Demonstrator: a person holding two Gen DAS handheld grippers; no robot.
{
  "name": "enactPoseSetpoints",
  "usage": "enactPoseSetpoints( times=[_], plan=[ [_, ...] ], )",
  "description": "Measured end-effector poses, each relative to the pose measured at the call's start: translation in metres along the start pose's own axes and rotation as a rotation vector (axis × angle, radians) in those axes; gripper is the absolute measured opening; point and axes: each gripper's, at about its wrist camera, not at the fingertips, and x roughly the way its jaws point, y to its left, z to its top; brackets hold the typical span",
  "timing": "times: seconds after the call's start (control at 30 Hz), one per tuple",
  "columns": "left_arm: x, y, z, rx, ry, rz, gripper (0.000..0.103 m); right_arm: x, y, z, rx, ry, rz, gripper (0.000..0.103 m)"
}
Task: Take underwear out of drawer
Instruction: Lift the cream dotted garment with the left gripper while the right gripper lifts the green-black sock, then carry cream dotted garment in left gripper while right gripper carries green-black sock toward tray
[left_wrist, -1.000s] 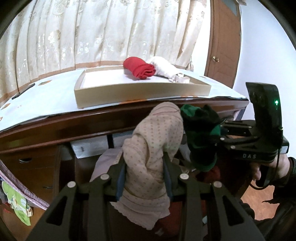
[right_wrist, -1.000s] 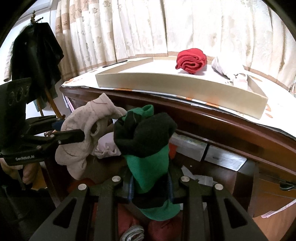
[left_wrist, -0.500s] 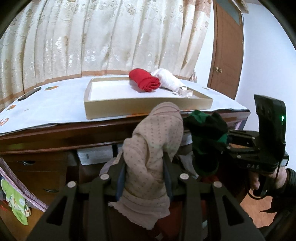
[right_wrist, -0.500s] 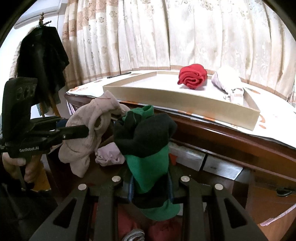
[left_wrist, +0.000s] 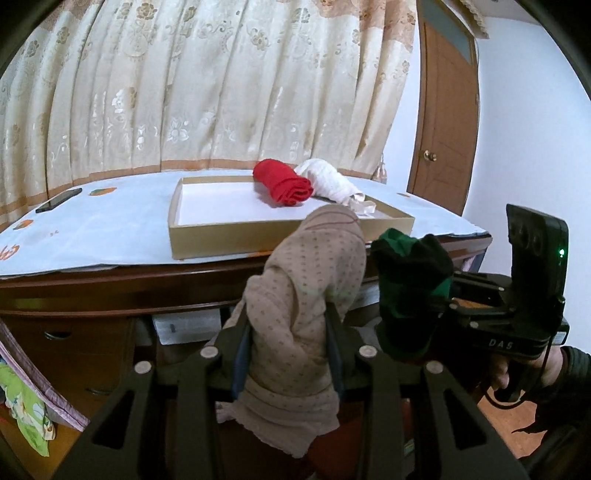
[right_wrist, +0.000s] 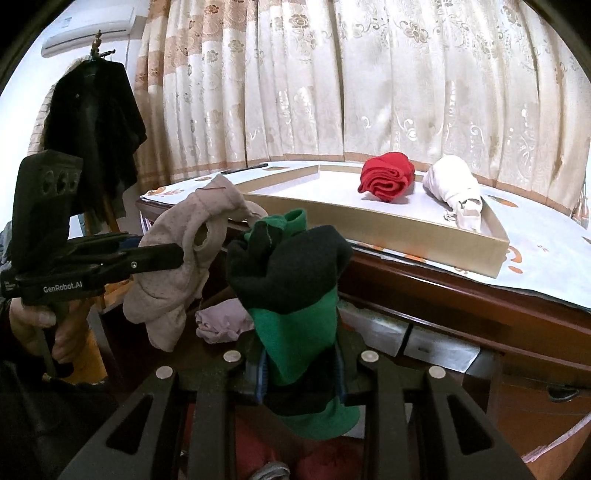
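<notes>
Here, the left tool (left_wrist: 290, 354) is clamping a beige dotted underwear piece (left_wrist: 295, 325) while the right tool (right_wrist: 299, 373) is gripping a green-and-black one (right_wrist: 291, 291), both garments hanging just in front of the cardboard tray (left_wrist: 258, 236), which is holding a red roll (left_wrist: 284, 182) on the surface (left_wrist: 92, 236).

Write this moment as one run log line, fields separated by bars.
left gripper: shut on beige underwear | right gripper: shut on green underwear | both lifted before desk | tray: red roll, white roll

Cloth-covered dresser top (left_wrist: 110, 229) bears a shallow box (left_wrist: 258, 236).
</notes>
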Motion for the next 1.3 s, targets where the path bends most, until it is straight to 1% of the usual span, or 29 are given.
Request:
enactPoseSetpoints(
  times=[0.23,0.83,1.13,1.3],
  plan=[
    [-0.006,0.001,0.004,-0.007,-0.033,0.011,0.034,-0.007,0.002,0.001,0.006,-0.043,0.022,0.029],
    [-0.016,-0.002,0.015,-0.003,-0.073,0.027,0.034,-0.013,0.005,0.010,0.018,-0.064,0.026,0.029],
    [-0.024,0.001,0.034,-0.004,-0.099,0.042,0.034,-0.025,0.012,0.031,0.046,-0.083,0.054,0.029],
    [-0.027,0.001,0.050,0.001,-0.116,0.039,0.034,-0.034,0.016,0.050,0.069,-0.085,0.087,0.029]
  ],
)
